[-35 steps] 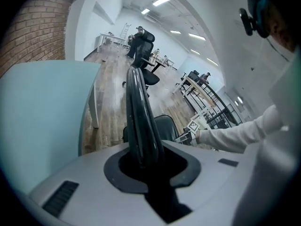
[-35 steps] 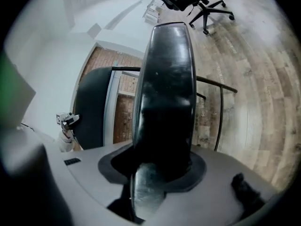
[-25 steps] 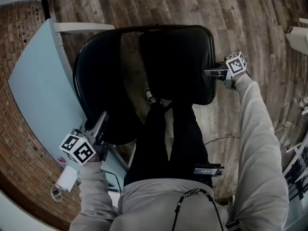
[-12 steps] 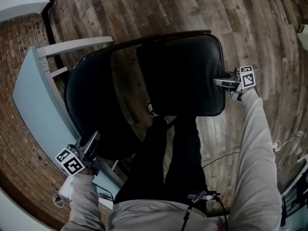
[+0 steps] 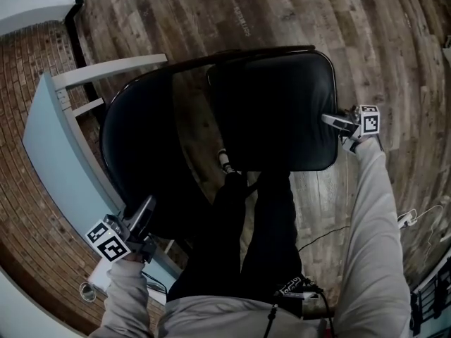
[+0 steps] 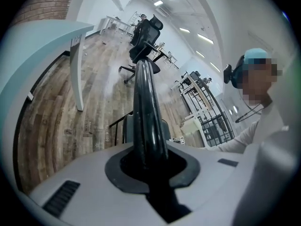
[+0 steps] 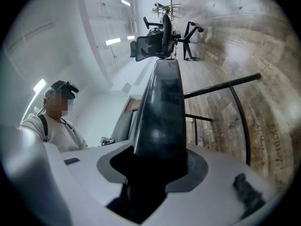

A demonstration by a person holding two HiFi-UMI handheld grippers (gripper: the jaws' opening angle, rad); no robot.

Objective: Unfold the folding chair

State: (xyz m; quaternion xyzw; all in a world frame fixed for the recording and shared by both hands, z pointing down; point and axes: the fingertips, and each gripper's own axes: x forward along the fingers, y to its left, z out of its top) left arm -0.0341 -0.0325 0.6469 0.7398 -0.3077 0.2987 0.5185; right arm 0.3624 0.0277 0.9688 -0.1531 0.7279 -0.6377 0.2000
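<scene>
the pale blue surface [image 5: 53, 153] stands at 9 o'clock of the folding chair [image 5: 282, 143], just beside its back. at 7 o'clock the left tool [image 5: 143, 213] is pinching the backrest [image 5: 137, 146] by its rim. in the left gripper view the glossy rim tube [image 6: 146, 117] runs straight out from between the pressed-in jaws, seated deep in their notch. that looks like a sound anchor, so this hand's job is probably just to hold the back firm and not let it tip toward the surface.

the person's legs [image 5: 246, 238] stand at 6 o'clock, close under the gap between back and seat [image 5: 271, 94].

at 3 o'clock the right tool [image 5: 330, 120] is clamped on the side edge of the seat, with the padded edge wedged between its jaws in the right gripper view. the chair appears partly opened, with the seat swung away from the back over the wooden floor [image 5: 211, 13]. to finish well, press the seat down and outward in one smooth arc — no jerk, since the padding may squeeze and slide in the grip. shins should stay out of the hinge, and the frame's feet need to sit flat before either tool lets go.
</scene>
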